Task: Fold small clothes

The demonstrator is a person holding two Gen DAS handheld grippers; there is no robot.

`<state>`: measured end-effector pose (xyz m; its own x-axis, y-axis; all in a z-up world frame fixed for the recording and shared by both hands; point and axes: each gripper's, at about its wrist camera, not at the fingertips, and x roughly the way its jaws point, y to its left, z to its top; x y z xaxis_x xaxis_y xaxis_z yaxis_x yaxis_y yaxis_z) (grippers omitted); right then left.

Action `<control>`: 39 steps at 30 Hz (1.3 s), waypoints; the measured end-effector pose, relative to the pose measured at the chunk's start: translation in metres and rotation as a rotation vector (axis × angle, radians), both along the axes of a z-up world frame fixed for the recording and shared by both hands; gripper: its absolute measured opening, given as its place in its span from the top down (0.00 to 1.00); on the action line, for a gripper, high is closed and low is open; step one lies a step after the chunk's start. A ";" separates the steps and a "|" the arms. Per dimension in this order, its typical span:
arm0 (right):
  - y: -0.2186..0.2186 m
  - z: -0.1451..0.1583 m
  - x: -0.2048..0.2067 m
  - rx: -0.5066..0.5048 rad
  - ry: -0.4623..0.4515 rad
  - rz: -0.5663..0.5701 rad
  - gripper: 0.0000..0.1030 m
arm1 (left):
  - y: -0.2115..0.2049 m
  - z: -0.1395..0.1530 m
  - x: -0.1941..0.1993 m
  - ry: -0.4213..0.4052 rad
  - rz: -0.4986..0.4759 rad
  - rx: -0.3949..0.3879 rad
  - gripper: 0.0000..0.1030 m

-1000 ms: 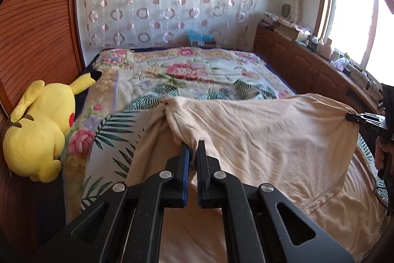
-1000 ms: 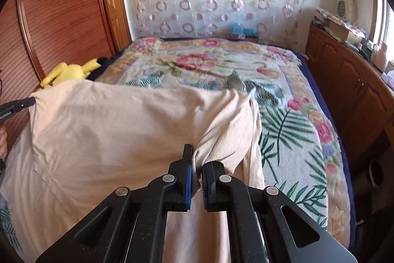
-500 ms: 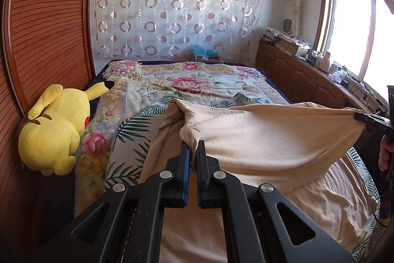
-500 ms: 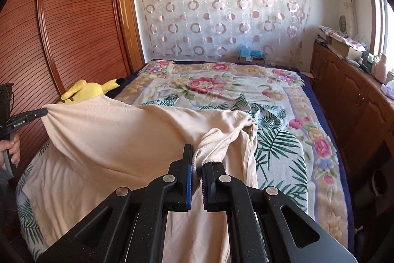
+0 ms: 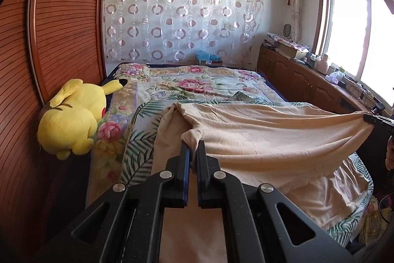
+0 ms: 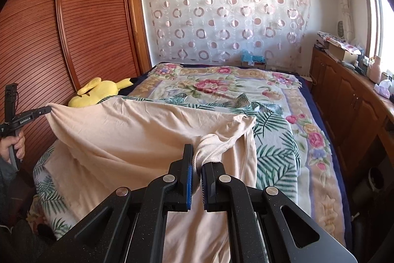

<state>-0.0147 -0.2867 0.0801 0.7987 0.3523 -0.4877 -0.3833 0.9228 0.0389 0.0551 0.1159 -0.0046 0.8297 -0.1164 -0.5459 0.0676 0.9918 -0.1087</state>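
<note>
A beige garment [image 5: 258, 137] hangs stretched between my two grippers above the near end of the bed; it also shows in the right wrist view [image 6: 128, 137]. My left gripper [image 5: 193, 148] is shut on one bunched corner of it. My right gripper [image 6: 198, 155] is shut on the other bunched corner. Each gripper shows in the other's view, the right one [image 5: 369, 118] at the far right edge, the left one [image 6: 46, 109] at the far left. The garment's lower part drapes over the bed's near edge.
The bed [image 5: 197, 88] has a floral and palm-leaf cover [image 6: 278, 130]. A yellow plush toy [image 5: 73, 115] lies at its left edge by the wooden wardrobe [image 6: 73, 41]. A wooden cabinet [image 6: 349, 102] with clutter runs along the right under the window.
Both grippers have risen and tilted up, lifting the garment's top edge off the bed. The garment is pulled tauter between them.
</note>
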 end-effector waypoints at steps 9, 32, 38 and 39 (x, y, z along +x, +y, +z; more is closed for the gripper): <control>-0.022 -0.041 -0.021 0.037 0.093 -0.008 0.94 | 0.010 -0.043 -0.030 0.120 0.024 -0.004 0.95; -0.002 -0.089 0.012 -0.054 0.141 -0.093 0.71 | 0.002 -0.101 -0.037 0.204 0.007 0.032 0.81; -0.005 -0.085 -0.003 -0.036 0.104 -0.068 0.35 | 0.003 -0.101 -0.039 0.190 0.007 0.025 0.78; -0.006 -0.089 -0.004 -0.051 0.111 -0.073 0.35 | 0.004 -0.102 -0.039 0.188 0.005 0.027 0.77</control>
<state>-0.0186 -0.2925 -0.0092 0.7617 0.2676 -0.5901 -0.3108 0.9500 0.0296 0.0157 0.1194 -0.1062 0.7131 -0.0953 -0.6945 0.0436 0.9948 -0.0918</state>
